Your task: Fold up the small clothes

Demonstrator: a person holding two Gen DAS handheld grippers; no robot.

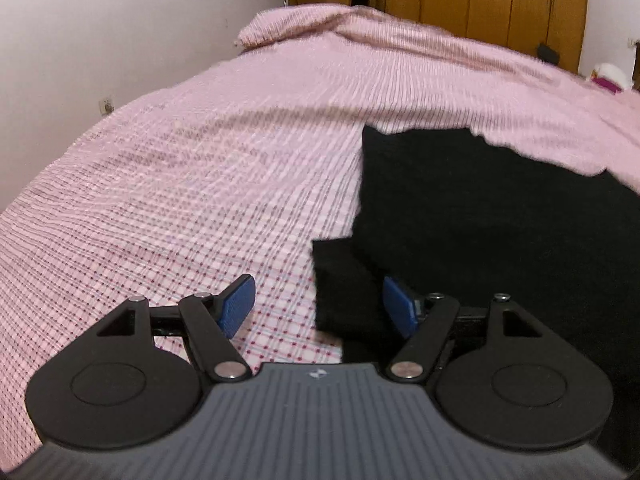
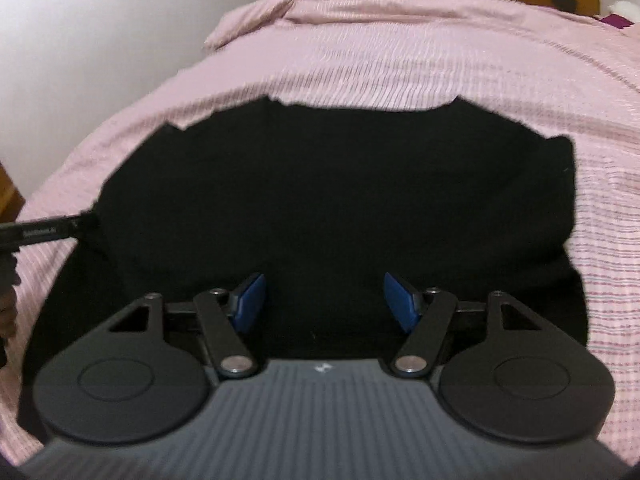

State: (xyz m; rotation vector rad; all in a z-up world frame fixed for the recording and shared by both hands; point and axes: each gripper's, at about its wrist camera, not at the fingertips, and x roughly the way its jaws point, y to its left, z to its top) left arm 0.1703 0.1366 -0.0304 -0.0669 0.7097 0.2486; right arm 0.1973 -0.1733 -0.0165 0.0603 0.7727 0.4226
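Observation:
A black garment [image 1: 480, 220] lies spread flat on the pink checked bedspread [image 1: 200, 180]. In the left wrist view it fills the right side, with a lower left corner flap [image 1: 336, 280] reaching between the blue pads. My left gripper [image 1: 320, 306] is open, low over that corner, its right pad above the cloth and its left pad above the bedspread. In the right wrist view the garment [image 2: 340, 200] fills the middle. My right gripper [image 2: 324, 300] is open and empty, hovering over the garment's near edge. Part of the left gripper [image 2: 40, 234] shows at the left edge of that view.
The bed runs away from me to a rumpled pink pillow end [image 1: 304, 24]. A white wall [image 1: 100, 40] flanks the left side. Wooden wardrobes [image 1: 500, 0] stand behind. Small items [image 1: 608, 76] sit at the far right.

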